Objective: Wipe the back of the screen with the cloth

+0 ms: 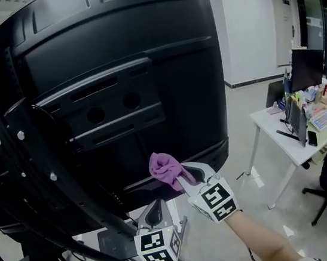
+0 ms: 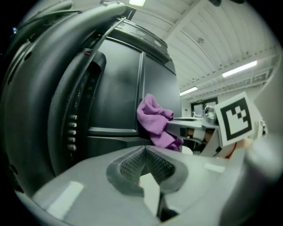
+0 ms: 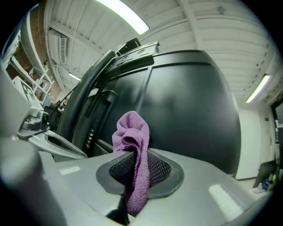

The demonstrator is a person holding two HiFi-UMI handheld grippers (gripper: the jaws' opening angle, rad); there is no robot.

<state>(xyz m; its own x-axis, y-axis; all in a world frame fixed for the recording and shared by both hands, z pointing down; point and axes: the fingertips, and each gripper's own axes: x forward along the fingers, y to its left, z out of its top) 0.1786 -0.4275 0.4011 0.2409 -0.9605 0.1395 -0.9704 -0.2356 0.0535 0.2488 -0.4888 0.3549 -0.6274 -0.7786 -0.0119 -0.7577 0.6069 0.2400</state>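
The right gripper [image 1: 182,175] is clenched on the purple cloth [image 1: 164,168], with one strip pinched between its pads and the bunched bulk standing proud beyond the jaw tips. That seems to be the point of the grip: the soft wad, not the hard jaws, meets the panel first. Just ahead of those tips rises the black back of the screen [image 1: 139,40]. The cloth sits against or just short of its lower edge, and the views do not settle whether they touch. The gripper points up and forward at the casing, which suits a stroke along the lower rim or upward over the ribbed panel above it. The left gripper [image 1: 156,213] is below and to the left of the right one, jaws pressed together on nothing. It is kept low, likely so it stays clear of the wiping path. From its own view the cloth shows ahead and slightly right, well beyond its tips. Most of the back panel looks yet to be covered.
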